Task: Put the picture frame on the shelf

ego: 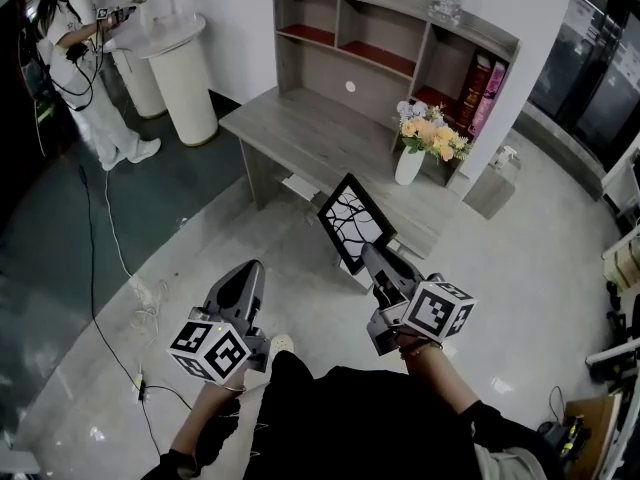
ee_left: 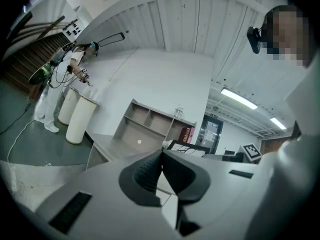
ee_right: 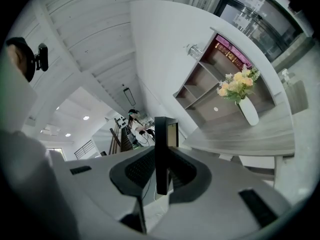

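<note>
picture frame: black border, white panel with a dark branch pattern; held in the air, tilted, near the front edge of the desk; well apart from the shelf at the far side
right gripper: pinching the frame's lower border; in the right gripper view the frame stands edge-on between the two ribbed pads, both pressing on it
left gripper: low at the left, apart from the frame; jaws pressed together with nothing between them
likely handling: stiff and probably light; the front panel may be glazed, so fragile and best kept from knocks; the smooth border looks liable to slip
hold: the border is the place, not the panel; a pinch on one edge lets the frame swing, so a slow carry seems wise; the free left gripper could steady the opposite border
shelf space: the upper compartments at the left look bare; books fill the right one
hazard: the vase of flowers stands on the desk to the right, near the path
</note>
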Motion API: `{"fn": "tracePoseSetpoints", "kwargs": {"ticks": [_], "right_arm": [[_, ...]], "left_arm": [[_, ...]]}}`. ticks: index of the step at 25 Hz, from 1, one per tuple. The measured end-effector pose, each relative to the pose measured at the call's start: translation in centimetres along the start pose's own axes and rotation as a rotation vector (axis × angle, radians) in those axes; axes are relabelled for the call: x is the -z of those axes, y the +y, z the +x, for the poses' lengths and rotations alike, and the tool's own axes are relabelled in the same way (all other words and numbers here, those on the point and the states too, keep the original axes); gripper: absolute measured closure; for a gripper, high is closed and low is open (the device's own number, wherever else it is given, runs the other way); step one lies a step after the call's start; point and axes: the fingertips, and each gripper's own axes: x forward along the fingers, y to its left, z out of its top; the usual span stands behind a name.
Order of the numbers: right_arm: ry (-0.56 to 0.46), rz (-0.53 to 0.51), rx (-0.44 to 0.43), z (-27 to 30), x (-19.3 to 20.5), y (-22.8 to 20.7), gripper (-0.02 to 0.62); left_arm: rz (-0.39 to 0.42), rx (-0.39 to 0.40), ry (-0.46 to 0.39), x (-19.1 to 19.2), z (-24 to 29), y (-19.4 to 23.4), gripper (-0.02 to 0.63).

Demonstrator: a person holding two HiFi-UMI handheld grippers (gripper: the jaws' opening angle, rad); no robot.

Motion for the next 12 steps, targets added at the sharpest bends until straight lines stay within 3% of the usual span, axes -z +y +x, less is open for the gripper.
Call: {"fn": "tracePoseSetpoints", "kwargs": {"ticks": [12], "right_arm": [[-0.052,-0.043,0.002,13.4,-4.7,1.2,0.517]], "left_arm": [[0.029,0.048,-0.021,-8.4,7.7,9.7,0.594]]}}
